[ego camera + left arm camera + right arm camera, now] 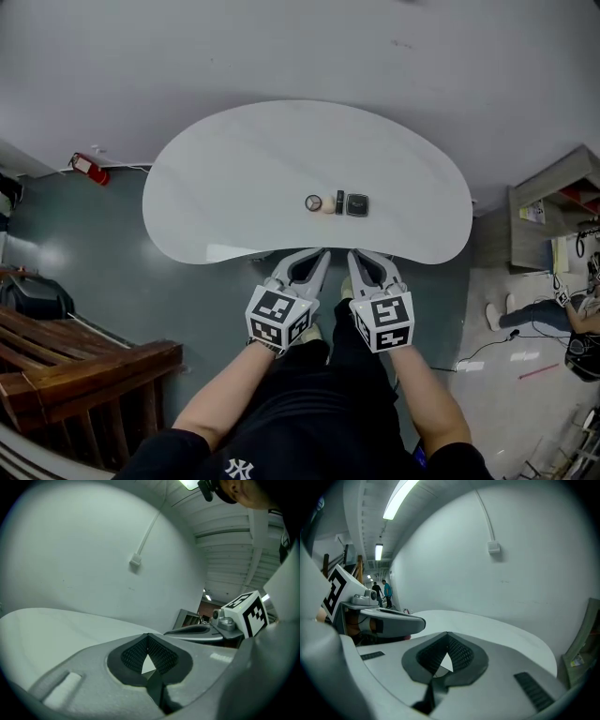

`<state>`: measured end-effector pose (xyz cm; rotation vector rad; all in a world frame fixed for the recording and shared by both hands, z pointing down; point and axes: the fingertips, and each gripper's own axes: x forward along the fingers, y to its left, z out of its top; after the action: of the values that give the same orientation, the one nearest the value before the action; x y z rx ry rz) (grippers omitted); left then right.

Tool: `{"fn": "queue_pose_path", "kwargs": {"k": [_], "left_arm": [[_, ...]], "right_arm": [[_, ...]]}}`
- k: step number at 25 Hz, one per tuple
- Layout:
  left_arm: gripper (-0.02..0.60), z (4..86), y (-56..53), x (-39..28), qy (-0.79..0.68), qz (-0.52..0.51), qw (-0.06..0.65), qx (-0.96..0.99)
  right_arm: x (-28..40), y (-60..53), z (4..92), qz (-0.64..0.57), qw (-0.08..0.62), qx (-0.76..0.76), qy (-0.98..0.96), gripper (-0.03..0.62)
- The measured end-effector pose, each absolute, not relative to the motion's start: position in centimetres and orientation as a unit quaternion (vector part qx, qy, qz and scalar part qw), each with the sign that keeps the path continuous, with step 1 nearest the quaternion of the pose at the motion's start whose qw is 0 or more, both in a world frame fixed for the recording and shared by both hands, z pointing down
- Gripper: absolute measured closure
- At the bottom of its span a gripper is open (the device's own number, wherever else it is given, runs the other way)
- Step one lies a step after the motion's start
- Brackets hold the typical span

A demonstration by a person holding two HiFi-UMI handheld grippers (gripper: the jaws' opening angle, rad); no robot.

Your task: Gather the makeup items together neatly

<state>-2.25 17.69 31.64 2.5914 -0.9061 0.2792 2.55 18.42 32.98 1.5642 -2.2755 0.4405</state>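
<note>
white table bears makeup items beyond left tongs, right tongs, both pressed together.

I note four makeup items in a close row on the table: round compact, small beige piece, slim black stick, square black compact.

Smooth white table, faint sheen. Matt grey plastic: left gripper, right gripper; their pads black, ribbed, rubbery. Glossy black square compact. Lower left of frame: slatted bench, dark varnished wood.
</note>
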Motion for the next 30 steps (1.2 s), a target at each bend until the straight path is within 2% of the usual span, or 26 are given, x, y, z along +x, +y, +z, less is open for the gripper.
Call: {"fn": "queue_pose_path", "kwargs": {"k": [9, 30], "left_arm": [[0.574, 28.0, 21.6, -2.4, -0.312, 0.085, 0.173, 0.93], [0.574, 24.5, 22.4, -1.7, -0.332, 0.066, 0.144, 0.93]], "right_arm": [[2.3, 22.3, 30.1, 0.171, 0.13, 0.563, -0.798, 0.579], [3.0, 23.2, 26.7, 0.151, 0.116, 0.556, -0.809, 0.58]]}}
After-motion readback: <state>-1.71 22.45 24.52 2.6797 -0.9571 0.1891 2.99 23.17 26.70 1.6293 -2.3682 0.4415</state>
